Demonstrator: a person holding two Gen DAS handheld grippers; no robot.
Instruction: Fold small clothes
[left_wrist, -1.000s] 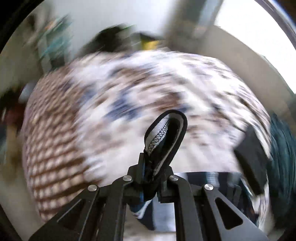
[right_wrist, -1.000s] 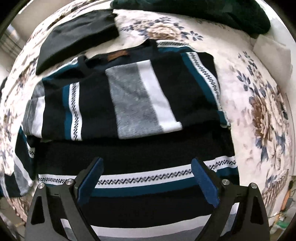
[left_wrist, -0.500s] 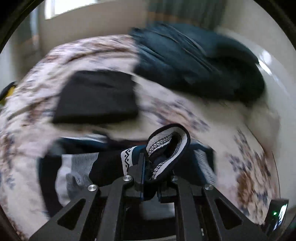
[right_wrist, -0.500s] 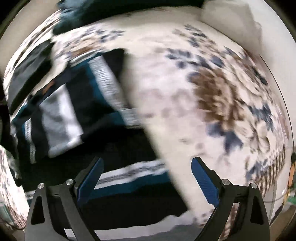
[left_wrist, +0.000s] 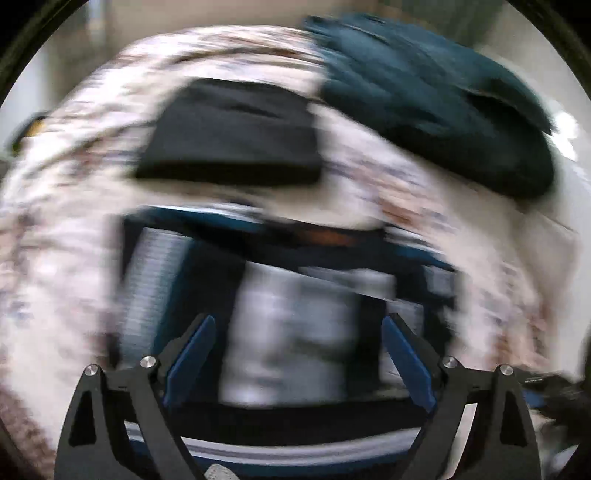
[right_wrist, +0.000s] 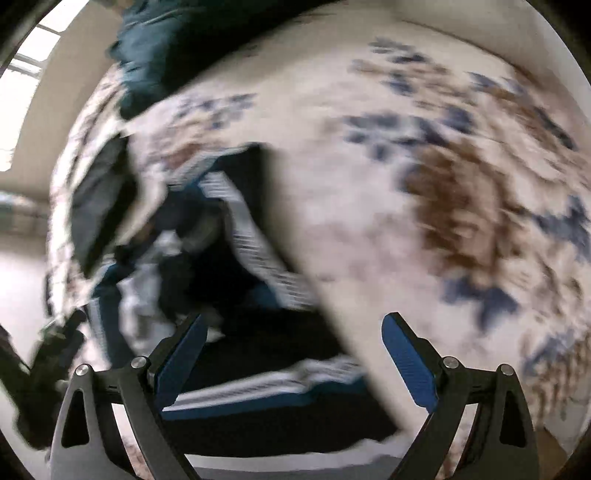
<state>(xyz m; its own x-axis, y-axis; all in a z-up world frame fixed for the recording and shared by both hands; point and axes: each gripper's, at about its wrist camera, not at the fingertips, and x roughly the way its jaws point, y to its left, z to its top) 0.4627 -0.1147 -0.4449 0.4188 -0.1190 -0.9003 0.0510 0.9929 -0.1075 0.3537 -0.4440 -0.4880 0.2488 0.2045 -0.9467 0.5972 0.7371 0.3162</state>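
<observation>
A black sweater with teal, white and grey stripes lies folded on the floral bedspread. My left gripper hangs over its grey and white panel. Its jaws are opening and stand wide, with nothing pinched between the blue pads. The picture is blurred by motion. In the right wrist view the sweater fills the lower left. My right gripper is open above the sweater's right edge, where the cloth meets the bedspread, and holds nothing.
A folded black garment lies behind the sweater. A dark teal bundle of cloth sits at the back right, also seen in the right wrist view. Bare bedspread stretches to the right of the sweater.
My left gripper has let go of the sweater's patterned edge and its jaws have sprung wide. Both views have swung; my right gripper has shifted toward the sweater's right edge.
</observation>
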